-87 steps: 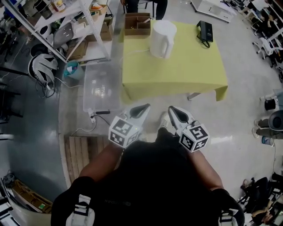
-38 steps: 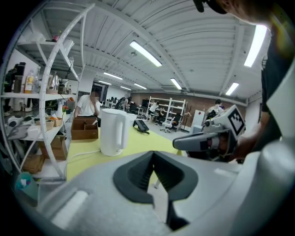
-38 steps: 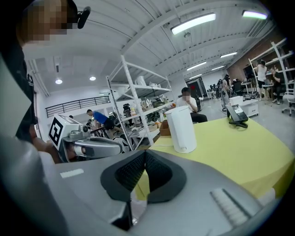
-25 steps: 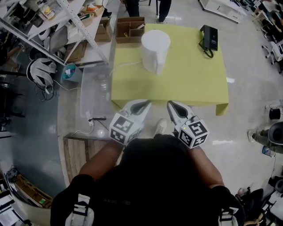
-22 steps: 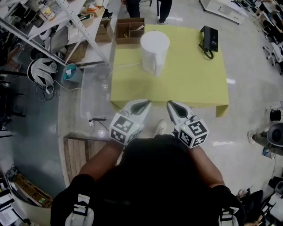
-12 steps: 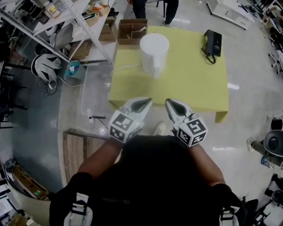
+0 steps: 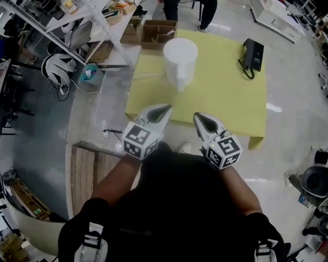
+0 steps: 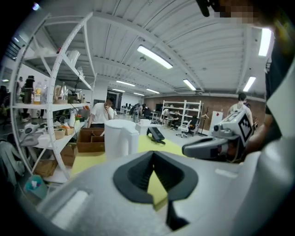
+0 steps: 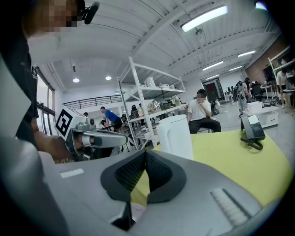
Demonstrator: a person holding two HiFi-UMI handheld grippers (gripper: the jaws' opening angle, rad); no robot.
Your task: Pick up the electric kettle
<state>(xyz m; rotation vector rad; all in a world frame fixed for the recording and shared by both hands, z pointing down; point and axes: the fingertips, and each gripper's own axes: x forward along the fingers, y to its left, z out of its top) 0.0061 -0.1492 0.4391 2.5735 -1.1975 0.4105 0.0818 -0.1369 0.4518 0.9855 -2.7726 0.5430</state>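
The white electric kettle (image 7: 180,60) stands upright at the far left of the yellow table (image 7: 225,97), its handle towards me. It also shows ahead in the left gripper view as the kettle (image 8: 120,138) and in the right gripper view as the kettle (image 9: 175,136). My left gripper (image 7: 163,108) and right gripper (image 7: 198,116) hover side by side over the table's near edge, well short of the kettle. Both are shut with nothing in them: the left gripper (image 8: 153,154) and right gripper (image 9: 145,153) show their tips meeting.
A black desk phone (image 7: 253,53) lies at the table's far right. A cardboard box (image 7: 158,33) sits behind the kettle, and a white shelf rack (image 7: 87,20) stands to the left. A wooden pallet (image 7: 89,169) lies on the floor at my left. A person's legs (image 7: 187,7) stand beyond the table.
Both grippers have moved forward, from just short of the table to over its near edge. They stay shut. The kettle has not moved on the table.
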